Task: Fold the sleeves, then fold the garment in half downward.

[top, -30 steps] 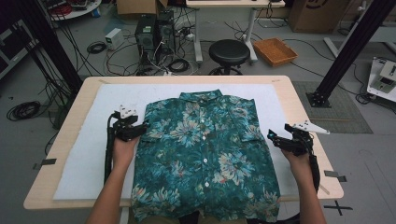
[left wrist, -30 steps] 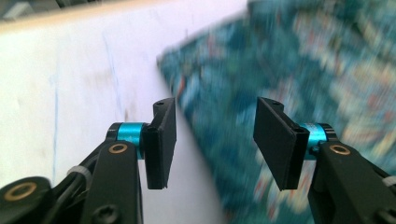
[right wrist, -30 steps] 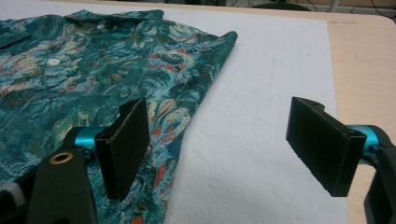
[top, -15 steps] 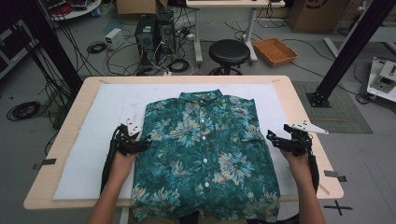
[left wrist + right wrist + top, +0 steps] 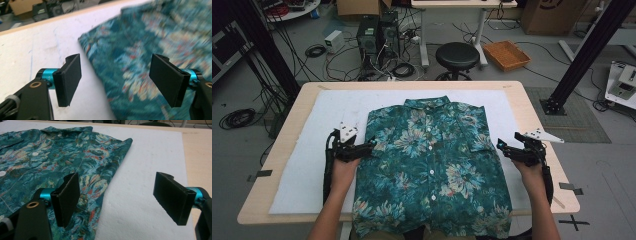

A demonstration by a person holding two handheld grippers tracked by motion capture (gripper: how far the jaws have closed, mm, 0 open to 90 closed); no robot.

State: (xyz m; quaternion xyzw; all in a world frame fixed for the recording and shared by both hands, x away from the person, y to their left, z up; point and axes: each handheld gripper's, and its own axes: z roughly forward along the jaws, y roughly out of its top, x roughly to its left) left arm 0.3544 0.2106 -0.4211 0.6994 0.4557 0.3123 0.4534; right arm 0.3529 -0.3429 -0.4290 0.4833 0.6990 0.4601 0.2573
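Floral shirt without legible label, left gripper just-widened, right gripper wide, both empty.

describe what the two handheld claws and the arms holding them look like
Each claw, left and right, is black, with two flat rectangular pads on turquoise collars. Each carries a grey three-cornered plate and trails a black cable. The forearms are bare, sleeveless.
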